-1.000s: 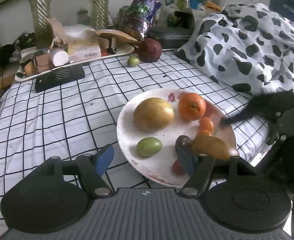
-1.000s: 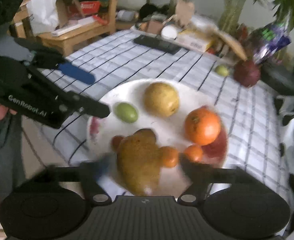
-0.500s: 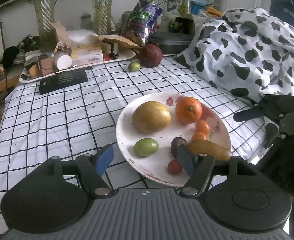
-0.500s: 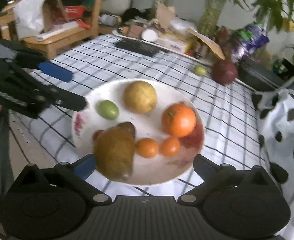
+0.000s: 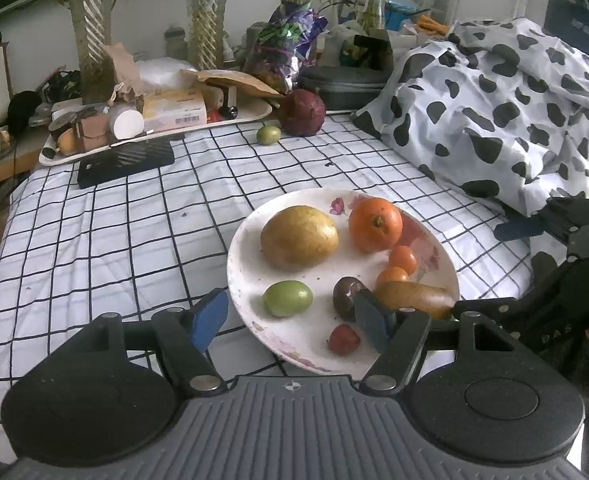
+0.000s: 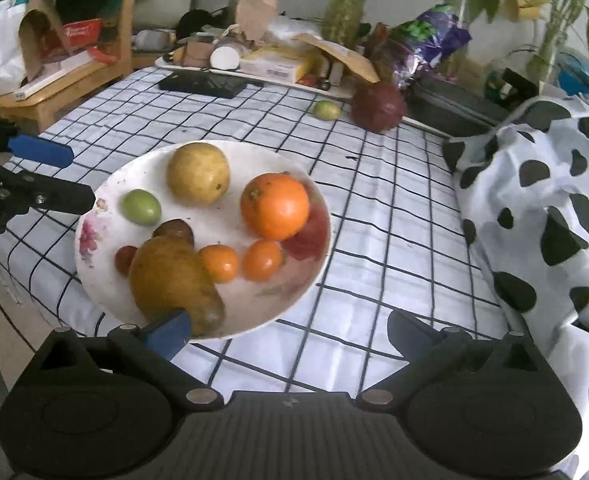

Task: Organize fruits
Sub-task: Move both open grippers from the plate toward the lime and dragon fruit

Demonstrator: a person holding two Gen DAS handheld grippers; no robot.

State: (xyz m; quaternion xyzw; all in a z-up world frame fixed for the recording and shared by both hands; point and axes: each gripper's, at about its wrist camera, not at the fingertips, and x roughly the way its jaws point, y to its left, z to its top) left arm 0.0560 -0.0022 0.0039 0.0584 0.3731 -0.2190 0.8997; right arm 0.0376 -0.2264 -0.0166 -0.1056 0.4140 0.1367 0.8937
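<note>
A white plate (image 5: 243, 257) on the checked cloth holds a yellow-brown round fruit (image 5: 299, 237), a big orange (image 5: 375, 224), two small oranges (image 5: 402, 259), a green fruit (image 5: 287, 298), a dark purple fruit (image 5: 346, 292), a small red one (image 5: 343, 339) and a long brown fruit (image 6: 172, 280). A small green fruit (image 5: 268, 135) and a dark red round fruit (image 5: 302, 112) lie at the far edge of the cloth. My left gripper (image 5: 290, 320) is open over the plate's near rim and holds nothing. My right gripper (image 6: 288, 332) is open wide beside the plate, empty.
A cow-print cloth (image 5: 494, 100) is piled at the right. At the back stand a cluttered tray (image 5: 250, 114), a black flat device (image 5: 126, 160), plant vases and a dark case. A wooden chair (image 6: 74, 72) stands beyond the table's left edge in the right wrist view.
My right gripper let go of the long brown fruit on the plate, opened wide and drew back to the right. The left gripper hardly moved.
</note>
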